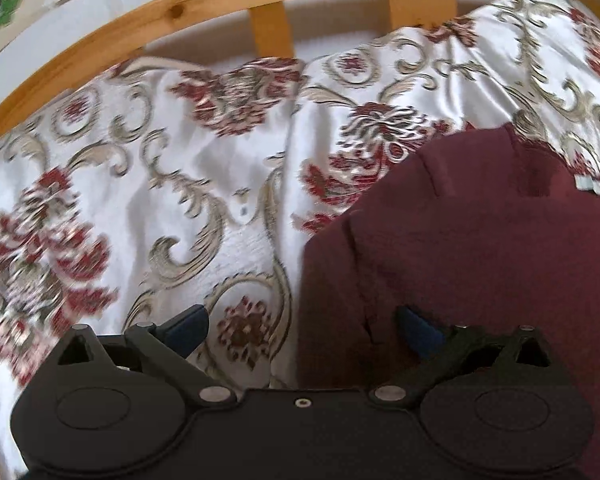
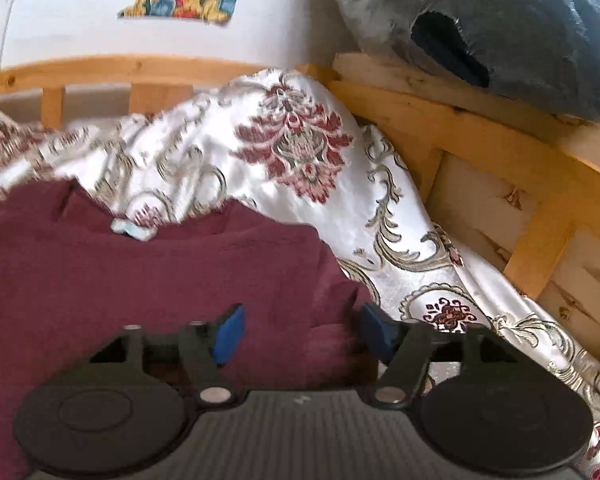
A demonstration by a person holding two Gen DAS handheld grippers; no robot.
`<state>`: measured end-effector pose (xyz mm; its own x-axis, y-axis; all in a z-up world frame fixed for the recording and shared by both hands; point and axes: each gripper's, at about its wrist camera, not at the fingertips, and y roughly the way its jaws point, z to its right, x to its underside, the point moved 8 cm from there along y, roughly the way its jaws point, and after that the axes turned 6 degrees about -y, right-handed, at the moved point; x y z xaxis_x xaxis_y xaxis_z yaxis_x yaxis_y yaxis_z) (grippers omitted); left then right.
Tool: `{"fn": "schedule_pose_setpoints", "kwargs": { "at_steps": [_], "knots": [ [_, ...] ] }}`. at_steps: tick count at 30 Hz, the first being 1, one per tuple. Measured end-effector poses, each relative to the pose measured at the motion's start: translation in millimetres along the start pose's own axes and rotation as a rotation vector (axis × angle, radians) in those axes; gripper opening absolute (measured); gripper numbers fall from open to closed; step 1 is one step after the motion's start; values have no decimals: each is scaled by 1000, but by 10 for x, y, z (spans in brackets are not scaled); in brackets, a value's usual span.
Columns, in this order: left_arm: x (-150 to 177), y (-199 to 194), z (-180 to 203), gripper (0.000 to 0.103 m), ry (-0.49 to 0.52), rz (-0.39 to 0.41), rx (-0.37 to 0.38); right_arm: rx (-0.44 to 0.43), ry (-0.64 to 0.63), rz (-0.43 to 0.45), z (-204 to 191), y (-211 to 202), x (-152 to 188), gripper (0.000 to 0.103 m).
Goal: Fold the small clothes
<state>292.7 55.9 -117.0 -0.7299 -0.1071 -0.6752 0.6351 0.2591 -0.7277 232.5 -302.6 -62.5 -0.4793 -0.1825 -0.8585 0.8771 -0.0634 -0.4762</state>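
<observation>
The maroon garment lay on the bed's floral bedspread, filling the lower right of the left wrist view. The left gripper had its fingers wide apart, holding nothing. Only the right wrist view showed a dark cushion at upper right; there the right gripper was also spread, cloth between but unpinched. A wooden bed frame ran behind.

- The garment lies on the bedspread, which covers the bed.
- Behind the bedspread runs the bed rail; a wall stands beyond it.
- In the right wrist view, a bagged cushion rests on the side rail, right of the garment.
</observation>
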Motion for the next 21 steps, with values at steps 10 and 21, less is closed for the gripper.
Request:
{"fn": "schedule_pose_setpoints", "kwargs": {
  "at_steps": [10, 21],
  "knots": [
    [378, -704, 76, 102, -100, 10, 23, 27, -41, 109, -51, -394, -135, 103],
    [861, -1129, 174, 102, -70, 12, 43, 6, 7, -46, -31, -579, 262, 103]
  ]
}}
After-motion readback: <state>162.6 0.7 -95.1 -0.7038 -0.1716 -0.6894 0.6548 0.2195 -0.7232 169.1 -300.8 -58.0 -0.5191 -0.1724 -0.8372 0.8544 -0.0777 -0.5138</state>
